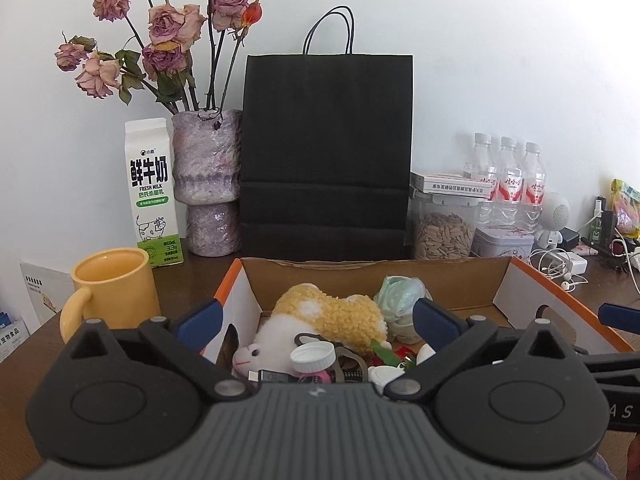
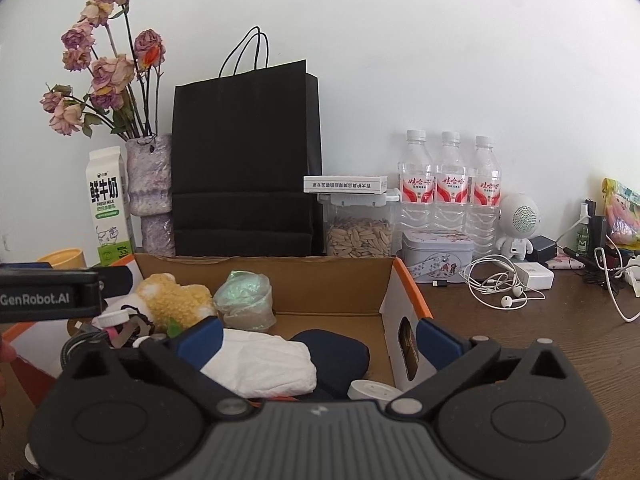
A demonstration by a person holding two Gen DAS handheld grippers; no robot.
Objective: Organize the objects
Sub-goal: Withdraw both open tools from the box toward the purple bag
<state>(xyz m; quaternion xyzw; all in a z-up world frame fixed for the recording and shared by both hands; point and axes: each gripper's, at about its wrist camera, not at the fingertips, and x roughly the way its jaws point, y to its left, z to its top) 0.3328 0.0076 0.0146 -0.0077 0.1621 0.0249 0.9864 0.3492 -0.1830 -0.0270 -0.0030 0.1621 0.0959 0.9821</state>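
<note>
Both your grippers hover low over the open cardboard box with orange edges (image 1: 440, 280).

Left gripper (image 1: 318, 320): jaws wide apart, empty. Between them lie the yellow-and-white plush toy (image 1: 332, 316) and white-capped small bottle (image 1: 312, 358).

Right gripper (image 2: 318, 338): jaws fully spread, empty; crumpled white cloth (image 2: 264, 364) between them.

Box looks mostly packed. Beyond the right jaw, white earphones (image 2: 508, 300) remain loose on the dark wooden tabletop (image 2: 540, 340).

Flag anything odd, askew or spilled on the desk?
Nothing spilled or broken. Oddities: the dried pink roses in the mottled purple vase are wilted, and white earphones lie in a loose tangle on the brown wooden desk beside the orange-edged cardboard box.
</note>
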